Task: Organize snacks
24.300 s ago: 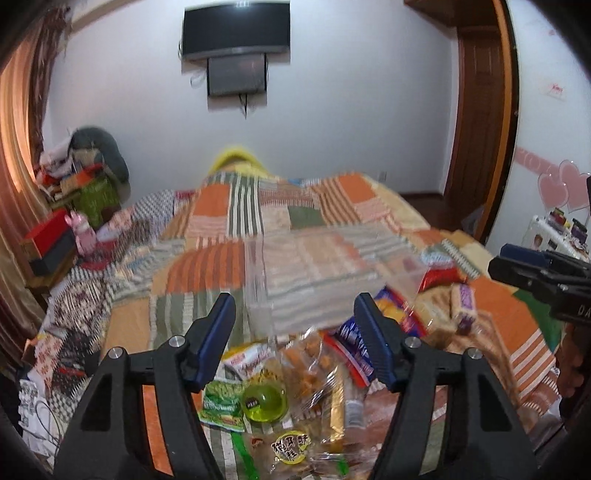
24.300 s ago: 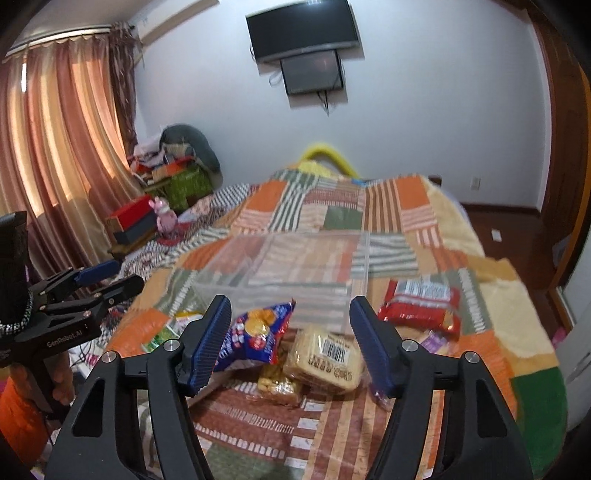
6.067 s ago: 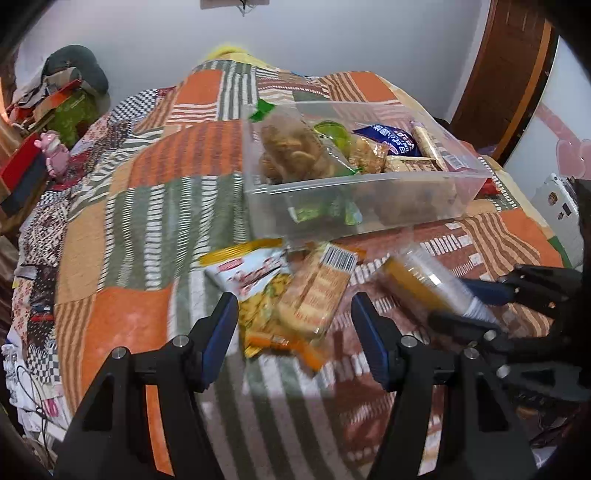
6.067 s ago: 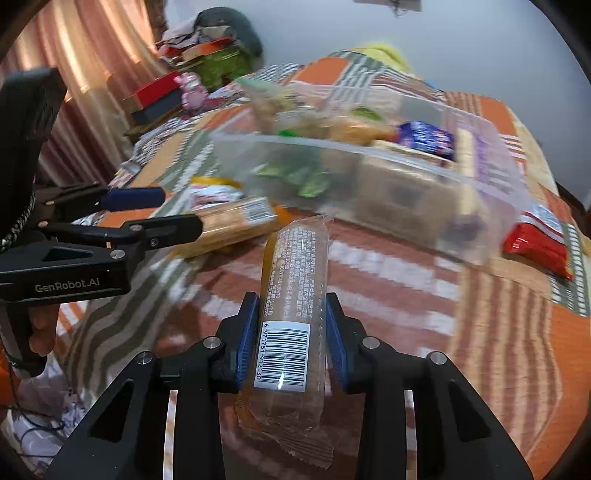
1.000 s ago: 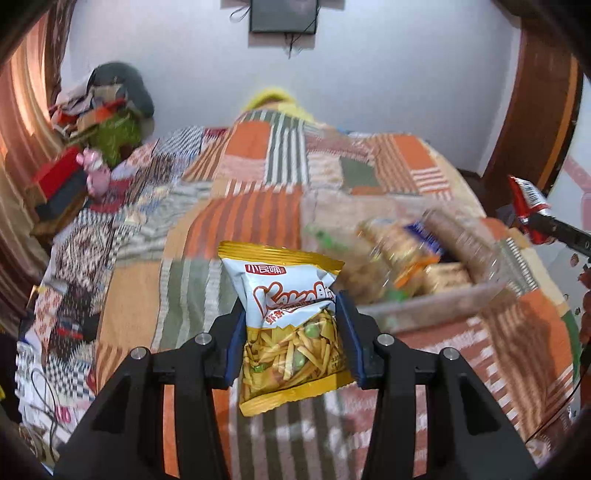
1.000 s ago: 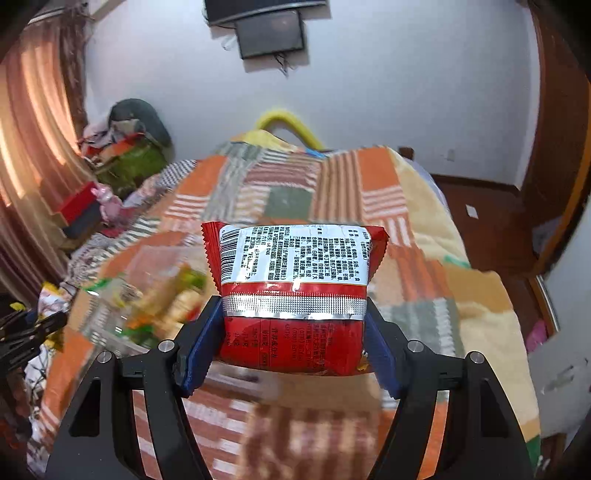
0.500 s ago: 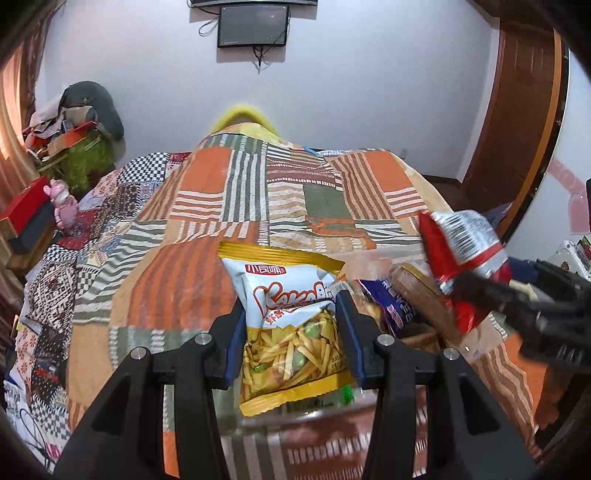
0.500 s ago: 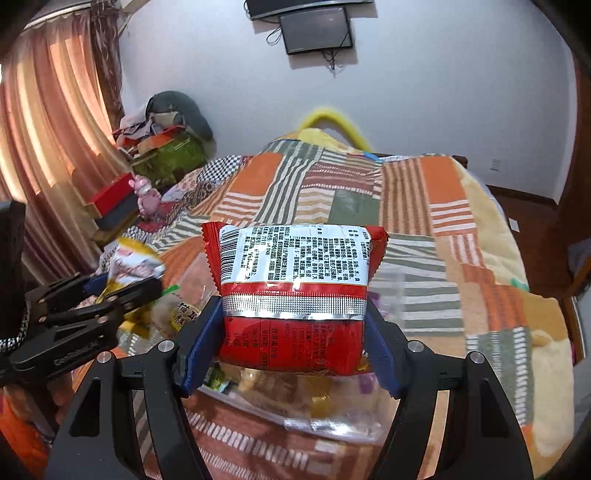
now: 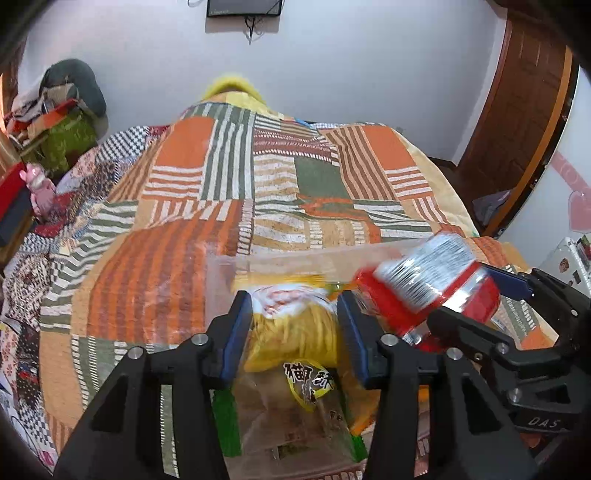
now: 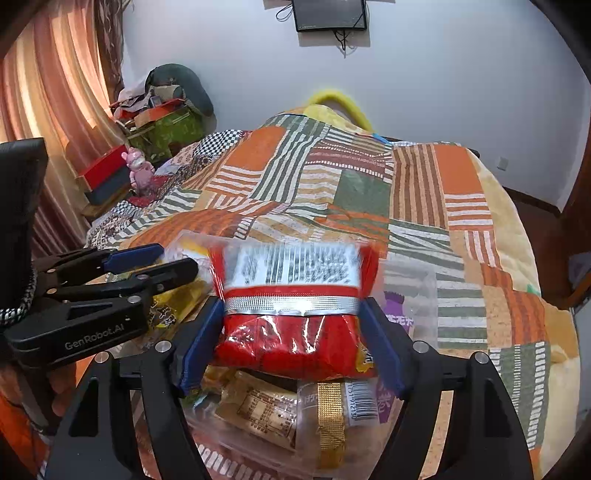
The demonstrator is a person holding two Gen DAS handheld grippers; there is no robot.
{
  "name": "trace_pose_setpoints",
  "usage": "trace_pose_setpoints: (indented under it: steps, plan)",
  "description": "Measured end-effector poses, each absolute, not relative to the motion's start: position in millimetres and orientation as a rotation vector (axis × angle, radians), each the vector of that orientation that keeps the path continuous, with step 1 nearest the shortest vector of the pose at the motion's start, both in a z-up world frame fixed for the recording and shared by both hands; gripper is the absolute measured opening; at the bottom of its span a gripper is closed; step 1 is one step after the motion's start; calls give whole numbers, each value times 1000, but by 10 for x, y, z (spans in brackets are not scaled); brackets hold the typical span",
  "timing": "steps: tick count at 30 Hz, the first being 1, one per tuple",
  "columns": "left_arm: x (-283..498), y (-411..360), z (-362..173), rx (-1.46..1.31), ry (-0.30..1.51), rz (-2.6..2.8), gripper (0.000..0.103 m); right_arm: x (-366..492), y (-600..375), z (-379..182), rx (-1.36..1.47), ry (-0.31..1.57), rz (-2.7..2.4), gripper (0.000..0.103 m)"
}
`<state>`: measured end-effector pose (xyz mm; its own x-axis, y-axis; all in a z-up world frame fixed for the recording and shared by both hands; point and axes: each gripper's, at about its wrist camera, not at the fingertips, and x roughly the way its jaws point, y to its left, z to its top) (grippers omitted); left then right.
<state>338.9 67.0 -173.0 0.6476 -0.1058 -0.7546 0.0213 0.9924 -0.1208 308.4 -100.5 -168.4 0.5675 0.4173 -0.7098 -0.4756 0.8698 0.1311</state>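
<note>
Clear bin (image 9: 221,273) sits on the bed, on a patchwork quilt (image 9: 177,258) of orange, green and striped squares; bin already holds several wrapped snacks. Yellow chip bag (image 9: 295,325), blurred, between the left gripper (image 9: 295,338) pads over the bin; can't tell if pinched or loose. Right gripper (image 10: 291,338) spread around the red bag (image 10: 291,325) above the bin; grip unclear too. Room: white wall, wall TV (image 10: 328,14), orange curtains (image 10: 48,92) left, wooden door (image 9: 517,110) right, pink toy (image 10: 140,170) and clutter by the bed.
</note>
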Motion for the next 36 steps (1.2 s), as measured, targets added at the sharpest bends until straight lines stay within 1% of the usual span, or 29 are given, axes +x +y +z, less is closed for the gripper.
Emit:
trace_pose_setpoints:
  steps: [1, 2, 8, 14, 22, 27, 29, 32, 34, 36]
  plan:
    - [3386, 674, -1733, -107, 866, -73, 54, 3067, -1001, -1673, -85, 810, 524, 73]
    - [3368, 675, -1725, -105, 862, -71, 55, 3062, -999, -1668, -86, 810, 525, 73]
    - [3158, 671, -1517, -98, 817, -65, 55, 2961, -1130, -1535, -42, 806, 547, 73]
    - [2685, 621, -1002, -72, 690, -47, 55, 2670, -1346, -1108, -18, 722, 549, 73]
    - [1896, 496, -275, -82, 501, -55, 55, 1993, -1678, -392, 12, 535, 529, 73]
    - [1351, 322, 106, -50, 370, -65, 62, 1561, -1830, -61, 26, 416, 519, 75]
    - [1223, 282, 183, -44, 335, -63, 67, 1428, -1873, 20, 38, 384, 520, 76]
    - [1006, 213, 285, -40, 286, -65, 71, 1263, -1905, 107, 46, 346, 519, 77]
    - [909, 175, 321, -31, 267, -70, 75, 1191, -1897, 124, 41, 328, 516, 80]
    - [831, 143, 340, -17, 251, -64, 82, 1145, -1881, 117, 42, 320, 508, 85]
